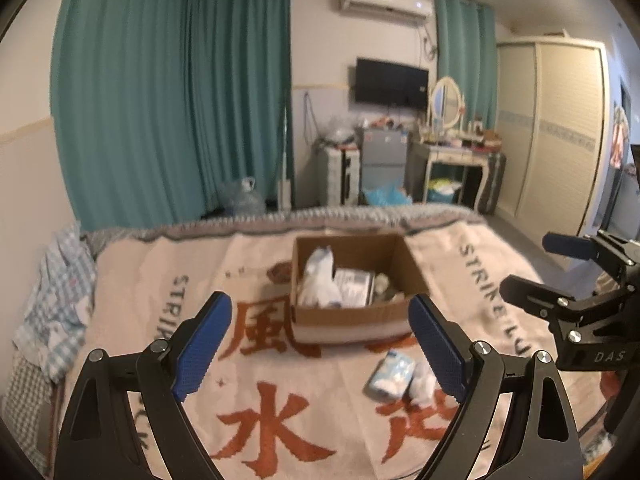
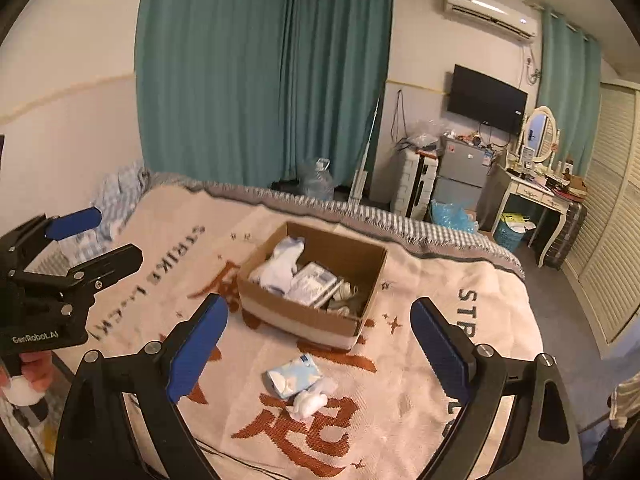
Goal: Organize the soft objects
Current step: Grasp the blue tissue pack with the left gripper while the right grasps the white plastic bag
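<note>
An open cardboard box [image 1: 348, 318] [image 2: 304, 320] stands mid-bed on the pink woven blanket [image 1: 160, 280] and holds a white sock bundle [image 1: 318, 276] [image 2: 280, 266] and a flat white packet [image 1: 354, 288] [image 2: 314, 282]. In front of it lie a light-blue tissue pack [image 1: 390, 376] [image 2: 294, 374] and a white wad [image 1: 424, 380] [image 2: 308, 402]. My left gripper [image 1: 320, 308] [image 2: 118, 232] is open and empty, left of the pack. My right gripper [image 2: 319, 303] [image 1: 528, 262] is open and empty too, hovering short of the pack and wad.
A crumpled checked cloth [image 1: 60, 304] [image 2: 116, 200] lies at the bed's left edge by the wall. A person's hand [image 2: 36, 364] grips the left tool's handle. Beyond the bed's far edge stand a small fridge [image 2: 464, 172], a dressing table [image 2: 536, 192] and a wardrobe [image 1: 552, 132].
</note>
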`<control>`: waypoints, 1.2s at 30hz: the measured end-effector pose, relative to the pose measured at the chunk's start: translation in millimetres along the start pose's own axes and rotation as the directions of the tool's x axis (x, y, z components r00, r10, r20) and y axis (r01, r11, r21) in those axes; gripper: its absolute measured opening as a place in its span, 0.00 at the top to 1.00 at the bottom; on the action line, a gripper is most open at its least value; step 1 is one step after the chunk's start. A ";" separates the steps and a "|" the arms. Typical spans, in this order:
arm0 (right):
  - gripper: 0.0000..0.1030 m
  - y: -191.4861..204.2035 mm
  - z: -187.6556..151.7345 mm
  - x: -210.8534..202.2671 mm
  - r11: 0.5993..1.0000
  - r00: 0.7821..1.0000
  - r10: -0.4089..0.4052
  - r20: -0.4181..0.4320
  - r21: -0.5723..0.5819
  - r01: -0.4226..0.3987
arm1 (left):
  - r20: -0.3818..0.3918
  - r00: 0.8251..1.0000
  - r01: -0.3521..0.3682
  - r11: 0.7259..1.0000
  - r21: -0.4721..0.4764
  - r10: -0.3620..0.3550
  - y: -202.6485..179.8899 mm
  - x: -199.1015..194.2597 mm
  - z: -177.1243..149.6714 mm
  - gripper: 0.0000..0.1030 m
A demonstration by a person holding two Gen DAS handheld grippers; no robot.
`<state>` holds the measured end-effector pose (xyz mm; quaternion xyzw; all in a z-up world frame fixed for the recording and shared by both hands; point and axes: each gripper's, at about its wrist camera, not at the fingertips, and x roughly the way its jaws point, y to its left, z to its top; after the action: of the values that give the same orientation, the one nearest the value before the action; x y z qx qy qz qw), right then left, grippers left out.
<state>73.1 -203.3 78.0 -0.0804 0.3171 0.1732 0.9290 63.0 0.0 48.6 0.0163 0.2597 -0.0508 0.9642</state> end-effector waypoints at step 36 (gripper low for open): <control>0.69 -85.3 -132.8 184.0 0.978 0.927 0.196 -0.320 0.137 -0.160 | -0.386 0.916 0.125 0.992 0.010 -0.111 -72.2 181.7 -126.5 0.13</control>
<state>166.3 -267.0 -136.5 -0.0289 0.4839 0.2233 0.8457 148.5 -80.7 -152.4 0.0271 0.4436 -0.1092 0.8891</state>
